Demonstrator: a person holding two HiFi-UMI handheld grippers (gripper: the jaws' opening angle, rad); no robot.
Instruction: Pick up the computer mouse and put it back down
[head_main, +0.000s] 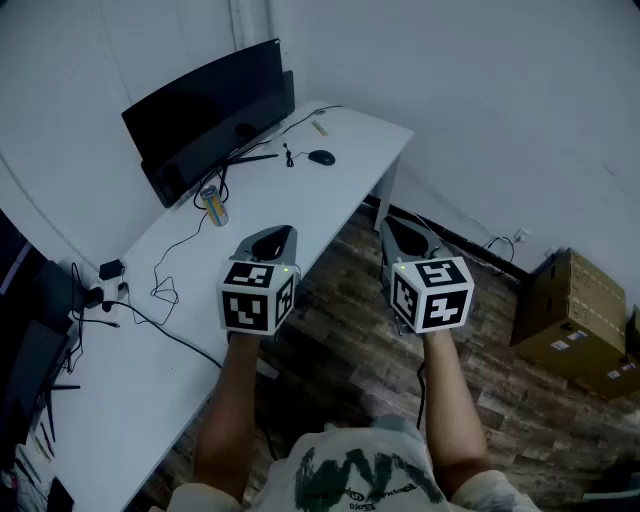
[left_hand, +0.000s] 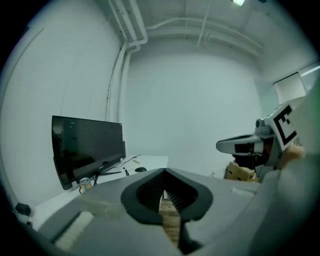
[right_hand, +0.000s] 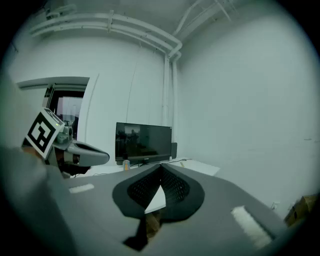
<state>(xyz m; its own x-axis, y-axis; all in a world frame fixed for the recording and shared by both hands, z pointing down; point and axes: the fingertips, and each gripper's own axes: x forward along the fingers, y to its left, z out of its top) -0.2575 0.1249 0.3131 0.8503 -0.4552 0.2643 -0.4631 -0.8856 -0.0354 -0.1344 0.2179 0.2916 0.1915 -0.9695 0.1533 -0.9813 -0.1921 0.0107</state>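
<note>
Black mouse (head_main: 321, 157), drink can (head_main: 214, 208) on desk (head_main: 345, 195)

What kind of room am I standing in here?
Most likely a sparse office or workroom. A long white desk carries a dark monitor and a computer mouse, and cardboard boxes sit on the wood-look floor off to the side.

The mouse (head_main: 321, 157) and monitor (head_main: 205, 105) are black, the desk (head_main: 140, 385) white, the plank floor (head_main: 350, 345) brown.
</note>
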